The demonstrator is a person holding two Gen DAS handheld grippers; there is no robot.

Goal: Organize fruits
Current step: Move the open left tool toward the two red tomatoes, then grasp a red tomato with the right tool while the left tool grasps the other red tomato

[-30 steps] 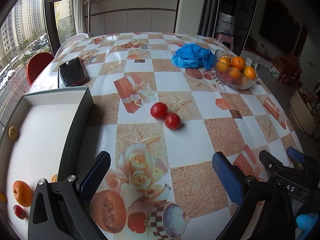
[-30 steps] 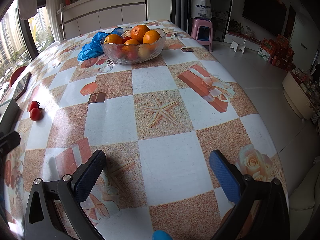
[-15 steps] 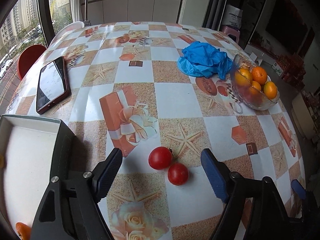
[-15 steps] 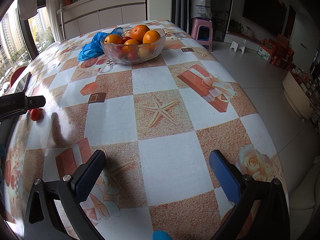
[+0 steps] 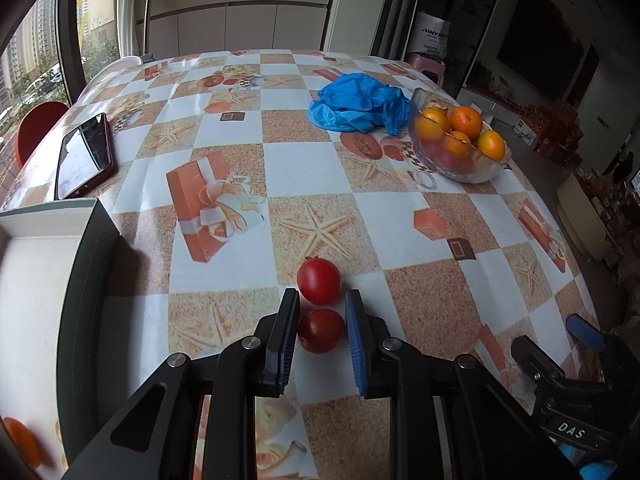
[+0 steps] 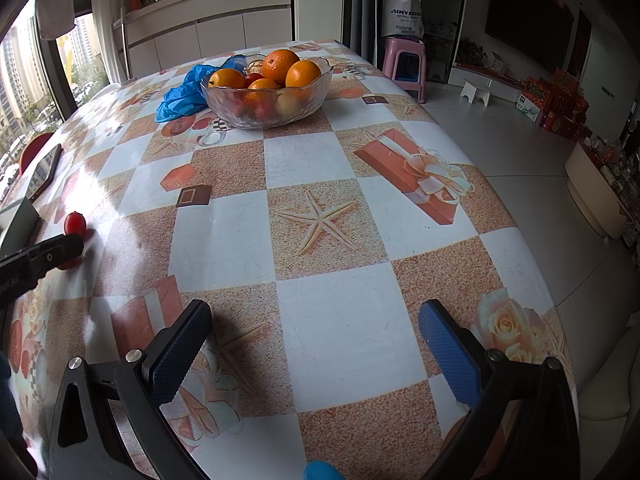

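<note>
Between blue fingers, glossy red tomato (round).

Two red tomatoes on the patterned cloth, touching; oranges heaped in a glass bowl.

We note the nearer tomato, round and glossy, sitting between the blue pads. The farther tomato rests just behind it, touching, a small dark stem nub at its top. The glass bowl stands well apart across the table, upright, oranges piled above its rim. One orange lies in the white-lined tray at left.
</note>
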